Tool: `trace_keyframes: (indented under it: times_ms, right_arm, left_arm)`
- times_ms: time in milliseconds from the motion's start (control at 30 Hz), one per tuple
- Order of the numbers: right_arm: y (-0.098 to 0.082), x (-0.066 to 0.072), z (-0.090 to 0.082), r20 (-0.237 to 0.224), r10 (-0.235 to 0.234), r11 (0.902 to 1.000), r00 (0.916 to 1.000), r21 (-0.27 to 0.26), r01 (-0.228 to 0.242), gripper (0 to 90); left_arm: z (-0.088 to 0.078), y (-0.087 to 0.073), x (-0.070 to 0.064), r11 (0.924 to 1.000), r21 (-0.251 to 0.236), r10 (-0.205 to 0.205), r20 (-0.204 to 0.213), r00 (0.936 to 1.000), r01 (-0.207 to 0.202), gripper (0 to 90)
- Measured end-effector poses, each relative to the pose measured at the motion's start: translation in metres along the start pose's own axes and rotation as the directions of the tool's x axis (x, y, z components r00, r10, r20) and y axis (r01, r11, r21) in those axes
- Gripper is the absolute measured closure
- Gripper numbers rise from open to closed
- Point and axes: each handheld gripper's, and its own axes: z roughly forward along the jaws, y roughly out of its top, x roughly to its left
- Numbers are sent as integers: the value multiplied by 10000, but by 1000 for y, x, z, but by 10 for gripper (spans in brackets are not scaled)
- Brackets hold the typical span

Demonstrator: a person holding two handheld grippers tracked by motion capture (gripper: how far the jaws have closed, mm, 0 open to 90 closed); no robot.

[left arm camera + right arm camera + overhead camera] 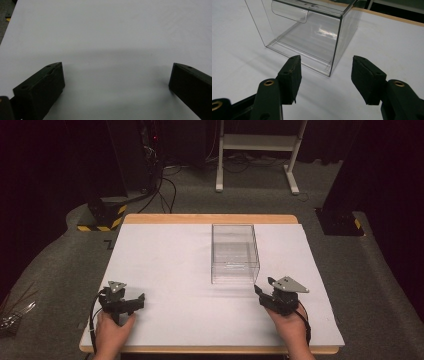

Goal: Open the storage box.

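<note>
Unlabelled clear box (235, 254) before right claw (325, 75)

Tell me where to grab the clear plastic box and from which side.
Grip the near right wall of the clear box with the right gripper, probably from above. The walls are thin, upright sheets and the box looks wider than the open jaws; that corner is nearest.

The white table (175, 270) is evenly lit from above while its surroundings stay dark; soft shadows spread beneath the fingers (42, 87), which look slightly blurred, and glare glints on the clear box (322, 31).
</note>
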Motion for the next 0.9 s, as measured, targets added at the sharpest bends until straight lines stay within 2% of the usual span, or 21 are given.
trace_keyframes:
  times_ms: [133,333,433,667,767,900]
  right_arm:
    - [3,1,1,-4,65,10000,10000,55,-65,416]
    - [8,11,4,-120,64,9996,9999,268,-61,414]
    - [11,13,6,-215,-63,9997,9997,244,68,413]
    - [18,12,13,-590,234,9997,9980,121,-227,415]
    - [16,16,19,-760,-69,9999,9971,112,78,418]
    - [13,22,24,-1022,-214,9997,9945,46,219,418]
  left_arm:
    - [0,0,0,10000,-14,4,-20,10000,-4,4]
    - [0,0,0,10000,-22,8,-30,10000,-8,4]
    - [0,0,0,10000,-12,12,-24,10000,-12,5]
    - [0,0,0,10000,11,4,4,10000,-4,4]
    - [0,0,0,10000,11,4,0,10000,-4,4]
    - [0,0,0,10000,20,4,11,10000,-4,4]
